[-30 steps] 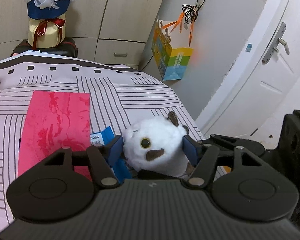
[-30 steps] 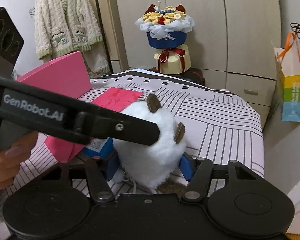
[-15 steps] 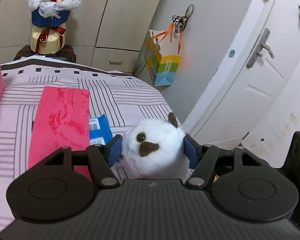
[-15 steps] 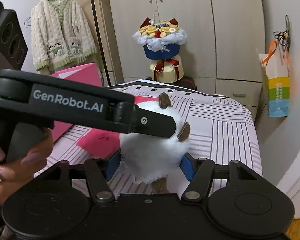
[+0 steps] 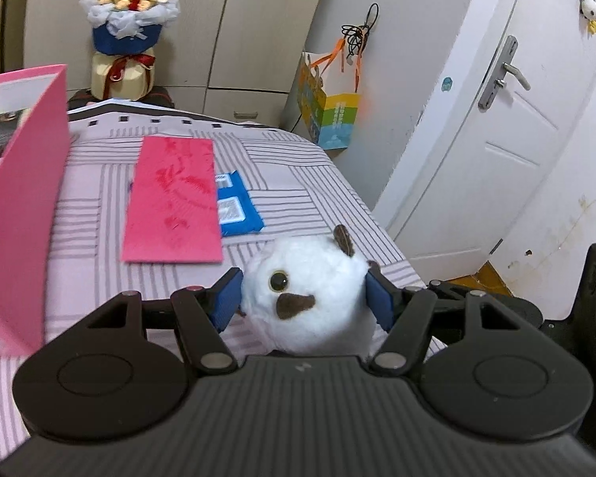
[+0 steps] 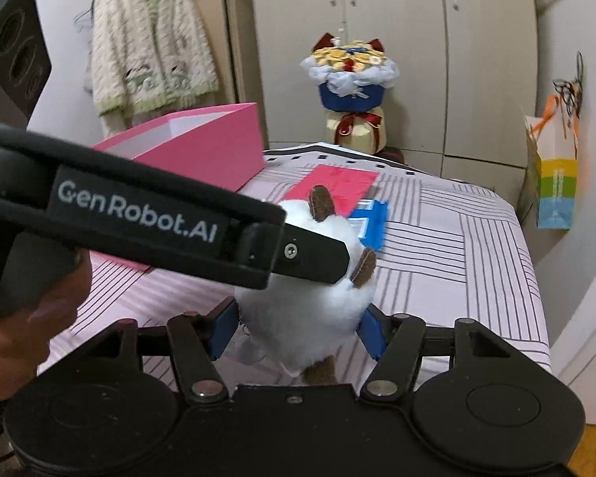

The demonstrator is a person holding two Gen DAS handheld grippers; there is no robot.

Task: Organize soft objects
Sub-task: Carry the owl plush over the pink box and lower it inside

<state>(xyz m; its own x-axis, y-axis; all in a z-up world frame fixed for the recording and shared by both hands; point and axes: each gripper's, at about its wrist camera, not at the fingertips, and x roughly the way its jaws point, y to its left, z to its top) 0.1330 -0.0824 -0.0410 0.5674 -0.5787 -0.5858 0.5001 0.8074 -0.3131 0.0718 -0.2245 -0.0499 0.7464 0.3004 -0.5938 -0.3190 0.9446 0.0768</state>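
Note:
A round white plush toy (image 5: 310, 298) with brown ears and a brown nose patch is held above the striped bed by both grippers. My left gripper (image 5: 304, 298) is shut on its sides, blue pads pressed in. My right gripper (image 6: 296, 324) is shut on its lower body (image 6: 310, 318), seen from behind. The left gripper's black arm (image 6: 159, 226) crosses the right wrist view in front of the toy. An open pink box (image 6: 194, 147) stands at the left on the bed and also shows in the left wrist view (image 5: 20, 198).
A red flat packet (image 5: 173, 202) and a blue packet (image 5: 236, 208) lie on the striped bed (image 5: 298, 175). A bouquet (image 6: 351, 91) stands past the bed's far end. A colourful paper bag (image 5: 329, 119) hangs by the white door (image 5: 496, 139). A cardigan (image 6: 147, 51) hangs at left.
Both grippers have lifted the plush toy higher above the bed and moved left. The pink box has come into the left wrist view.

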